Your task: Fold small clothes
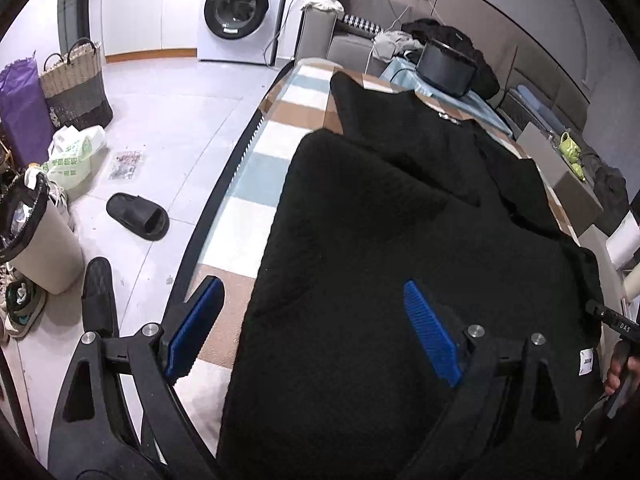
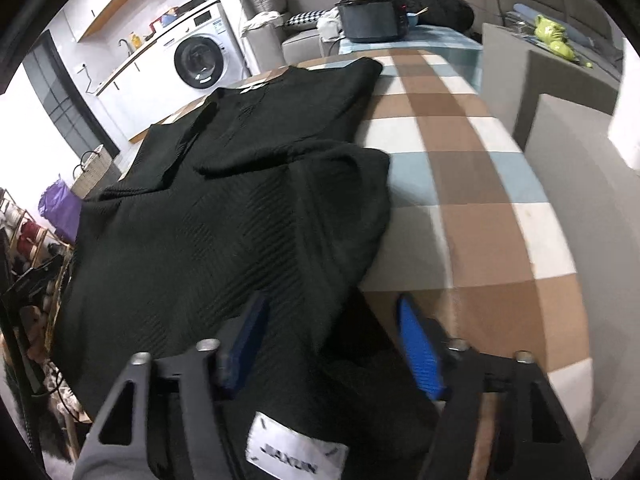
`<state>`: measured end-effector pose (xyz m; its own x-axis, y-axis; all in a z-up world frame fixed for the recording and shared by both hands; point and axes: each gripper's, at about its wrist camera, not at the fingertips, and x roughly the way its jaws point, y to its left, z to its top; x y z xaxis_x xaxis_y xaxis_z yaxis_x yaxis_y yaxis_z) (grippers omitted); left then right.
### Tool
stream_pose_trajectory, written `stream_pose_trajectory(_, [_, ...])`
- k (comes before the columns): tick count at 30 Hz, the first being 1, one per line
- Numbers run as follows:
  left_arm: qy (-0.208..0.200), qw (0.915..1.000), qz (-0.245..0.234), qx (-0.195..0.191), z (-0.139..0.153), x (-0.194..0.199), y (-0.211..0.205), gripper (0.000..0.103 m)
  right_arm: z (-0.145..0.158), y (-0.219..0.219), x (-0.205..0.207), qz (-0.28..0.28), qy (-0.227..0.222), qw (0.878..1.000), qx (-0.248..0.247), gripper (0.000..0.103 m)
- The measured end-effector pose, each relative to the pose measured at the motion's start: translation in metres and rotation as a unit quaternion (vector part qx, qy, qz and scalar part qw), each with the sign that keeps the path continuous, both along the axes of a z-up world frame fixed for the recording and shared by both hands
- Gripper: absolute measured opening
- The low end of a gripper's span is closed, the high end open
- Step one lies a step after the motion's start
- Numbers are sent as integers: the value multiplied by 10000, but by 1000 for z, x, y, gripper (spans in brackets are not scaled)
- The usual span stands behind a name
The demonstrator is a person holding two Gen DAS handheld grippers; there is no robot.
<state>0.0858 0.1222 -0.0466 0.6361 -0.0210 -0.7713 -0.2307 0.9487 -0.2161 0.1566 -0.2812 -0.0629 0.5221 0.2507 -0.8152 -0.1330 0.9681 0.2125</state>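
Note:
A black knit garment (image 1: 400,220) lies spread on the checked table (image 1: 260,168), with one side folded over its middle. My left gripper (image 1: 312,300) is open just above the garment's near left edge; the left pad is over the tablecloth, the right pad over the cloth. In the right wrist view the same garment (image 2: 208,220) fills the left half of the checked table (image 2: 460,184). My right gripper (image 2: 332,320) is open, its blue pads astride the garment's near hem, where a white label (image 2: 296,460) shows. The view is slightly blurred.
A grey box (image 2: 560,92) and a green teapot (image 2: 552,34) stand at the table's right. A dark pot (image 2: 372,20) sits on a blue cloth at the far end. On the floor left lie a black slipper (image 1: 138,216), bin (image 1: 40,248) and basket (image 1: 76,88).

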Motion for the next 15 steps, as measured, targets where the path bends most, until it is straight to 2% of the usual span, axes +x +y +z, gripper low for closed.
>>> stream_pose_trajectory(1, [33, 10000, 1, -22, -2, 4, -1, 90, 0, 3, 2, 48, -25, 10000, 29, 39])
stream_pose_trajectory(3, [94, 9999, -6, -54, -5, 13, -2, 90, 4, 7, 6, 111, -164, 9996, 215, 11])
stream_pose_trajectory(4, [105, 9999, -3, -39, -5, 17, -3, 90, 9, 6, 7, 109, -321, 9987, 372, 6])
stream_pose_trajectory(6, [127, 9999, 17, 11, -5, 24, -5, 90, 27, -3, 6, -53, -858, 9939, 685, 5])
stream_pose_trajectory(8, [115, 9999, 36, 4, -5, 30, -4, 90, 38, -21, 12, -591, -1093, 9895, 744, 5])
stream_pose_trajectory(10, [153, 9999, 42, 3, -7, 37, -5, 90, 32, -44, 26, -1288, -812, 9848, 839, 12])
stream_pose_trajectory(12, [202, 9998, 35, 41, -9, 41, -5, 90, 20, -53, 36, -1458, -453, 9836, 962, 22])
stream_pose_trajectory(13, [236, 9997, 46, 67, -11, 44, -6, 90, 17, -53, 37, -1508, -400, 9826, 1006, 30])
stream_pose_trajectory(14, [265, 9996, 64, 66, -12, 46, -6, 90, 13, -54, 36, -1509, -364, 9819, 1082, 50])
stream_pose_trajectory(15, [327, 9994, 95, 40, -15, 48, -5, 90, 10, -53, 33, -1478, -343, 9809, 1219, 56])
